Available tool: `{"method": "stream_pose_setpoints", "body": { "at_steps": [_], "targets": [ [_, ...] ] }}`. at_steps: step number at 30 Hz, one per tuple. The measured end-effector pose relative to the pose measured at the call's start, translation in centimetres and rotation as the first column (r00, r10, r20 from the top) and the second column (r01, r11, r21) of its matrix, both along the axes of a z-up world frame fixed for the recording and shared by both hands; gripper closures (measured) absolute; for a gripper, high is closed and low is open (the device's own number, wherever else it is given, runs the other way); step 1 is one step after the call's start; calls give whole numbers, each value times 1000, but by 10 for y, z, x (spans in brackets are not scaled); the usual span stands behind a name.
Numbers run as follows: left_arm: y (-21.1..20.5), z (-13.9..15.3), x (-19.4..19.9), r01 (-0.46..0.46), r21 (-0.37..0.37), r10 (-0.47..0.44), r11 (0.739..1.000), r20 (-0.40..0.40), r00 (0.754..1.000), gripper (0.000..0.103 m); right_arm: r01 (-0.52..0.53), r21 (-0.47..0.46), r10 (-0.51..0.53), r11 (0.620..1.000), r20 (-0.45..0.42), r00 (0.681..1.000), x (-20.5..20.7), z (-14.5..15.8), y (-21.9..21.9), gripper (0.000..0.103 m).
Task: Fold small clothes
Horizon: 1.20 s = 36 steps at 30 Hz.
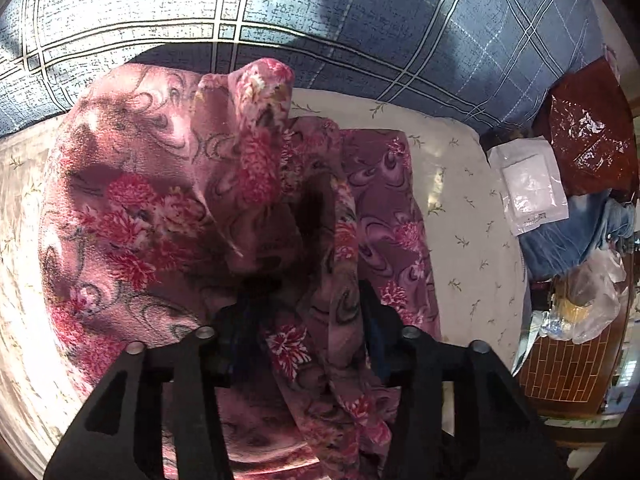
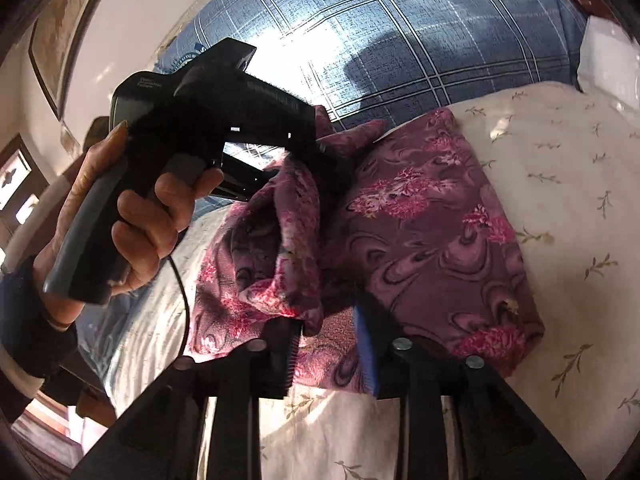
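A pink and purple floral garment (image 1: 160, 216) lies on a cream sheet (image 1: 464, 208) on the bed. My left gripper (image 1: 308, 312) has cloth bunched between its fingers and lifts a fold of the garment off the bed. The right wrist view shows the left gripper (image 2: 320, 148) in a hand, holding the raised fold above the flat part of the garment (image 2: 440, 240). My right gripper (image 2: 328, 352) is open, its fingers just above the garment's near edge, with nothing between them.
A blue plaid blanket (image 1: 360, 40) covers the far side of the bed. At the right of the bed are a white packet (image 1: 528, 184), a red plastic bag (image 1: 588, 128), blue jeans (image 1: 568, 236) and a clear bag (image 1: 592, 300) on a wooden stand.
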State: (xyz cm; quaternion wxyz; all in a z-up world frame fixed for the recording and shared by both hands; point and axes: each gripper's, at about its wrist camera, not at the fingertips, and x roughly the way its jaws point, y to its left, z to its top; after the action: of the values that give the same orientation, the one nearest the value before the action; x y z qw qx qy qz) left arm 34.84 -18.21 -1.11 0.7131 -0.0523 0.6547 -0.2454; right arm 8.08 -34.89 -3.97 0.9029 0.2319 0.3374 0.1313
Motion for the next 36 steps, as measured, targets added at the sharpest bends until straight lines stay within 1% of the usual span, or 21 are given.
{"method": "stream_pose_setpoints", "body": {
  "at_steps": [1, 3, 7, 8, 9, 10, 12, 14, 16, 18, 20, 22, 23, 25, 27, 28, 29, 31, 33, 34, 36],
  "targets": [
    [-2, 3, 0, 4, 14, -4, 1000, -3, 1000, 43, -7, 8, 7, 1000, 18, 1000, -1, 2, -3, 59],
    [-10, 4, -3, 21, 65, -22, 998, 3, 1000, 42, -23, 12, 22, 1000, 48, 999, -2, 5, -3, 50],
    [-20, 3, -12, 33, 165, -44, 986, 63, 997, 43, -59, 36, 56, 998, 79, 995, 11, 5, 1, 50],
    [-21, 4, -15, 32, 175, -47, 984, 81, 996, 46, -66, 36, 62, 997, 84, 995, 14, 4, 2, 54],
    [-22, 6, -18, 37, 183, -57, 982, 103, 993, 72, -65, 32, 62, 997, 84, 995, 18, 3, 2, 73],
    [-23, 7, -20, 46, 192, -70, 980, 116, 991, 94, -70, 41, 67, 997, 79, 995, 20, 4, 2, 94],
    [-21, 14, -22, 26, 190, -53, 981, 138, 989, 94, -57, 82, 49, 995, 95, 994, 19, 6, -7, 94],
    [-23, 23, -26, 26, 162, -51, 986, 154, 987, 94, -42, 144, 23, 989, 126, 992, 12, 13, -21, 94],
    [-26, 34, -31, 46, 112, -64, 993, 163, 985, 96, -19, 184, -9, 983, 146, 989, 1, 18, -37, 94],
    [-37, 41, -37, 80, 34, -85, 996, 151, 985, 97, 15, 202, -48, 979, 158, 986, -9, 22, -51, 94],
    [-52, 41, -42, 110, -2, -108, 994, 165, 980, 97, 57, 210, -87, 976, 137, 987, -19, 17, -62, 94],
    [-61, 32, -43, 125, 1, -123, 992, 167, 978, 97, 93, 203, -109, 975, 69, 992, -16, 1, -69, 94],
    [-62, 26, -42, 121, 6, -120, 993, 146, 982, 97, 103, 204, -111, 974, 25, 994, -14, -9, -70, 93],
    [-44, 24, -39, 90, -46, -85, 995, 105, 991, 97, 99, 243, -90, 965, -45, 995, -10, -23, -73, 92],
    [-26, 32, -34, 47, -115, -34, 992, 116, 993, 96, 104, 248, -95, 963, -48, 994, -13, -15, -78, 89],
    [-5, 39, -32, 22, -148, -3, 989, 127, 992, 91, 113, 232, -107, 966, -41, 993, -16, -7, -82, 82],
    [16, 46, -32, -14, -180, 40, 984, 141, 989, 86, 139, 211, -137, 967, -25, 990, -18, 1, -88, 78],
    [61, 53, -26, -110, -185, 146, 977, 190, 971, 55, 175, 211, -185, 962, 30, 982, -17, 20, -101, 60],
    [103, 52, -20, -199, -147, 230, 969, 238, 943, 50, 178, 212, -187, 961, 27, 982, 4, 33, -109, 54],
    [119, 47, -17, -229, -137, 255, 964, 230, 939, 50, 144, 225, -152, 964, 18, 988, 24, 38, -112, 52],
    [144, 33, -10, -284, -163, 310, 945, 162, 937, 50, 92, 253, -94, 963, -6, 996, 63, 40, -111, 51]
  ]
}}
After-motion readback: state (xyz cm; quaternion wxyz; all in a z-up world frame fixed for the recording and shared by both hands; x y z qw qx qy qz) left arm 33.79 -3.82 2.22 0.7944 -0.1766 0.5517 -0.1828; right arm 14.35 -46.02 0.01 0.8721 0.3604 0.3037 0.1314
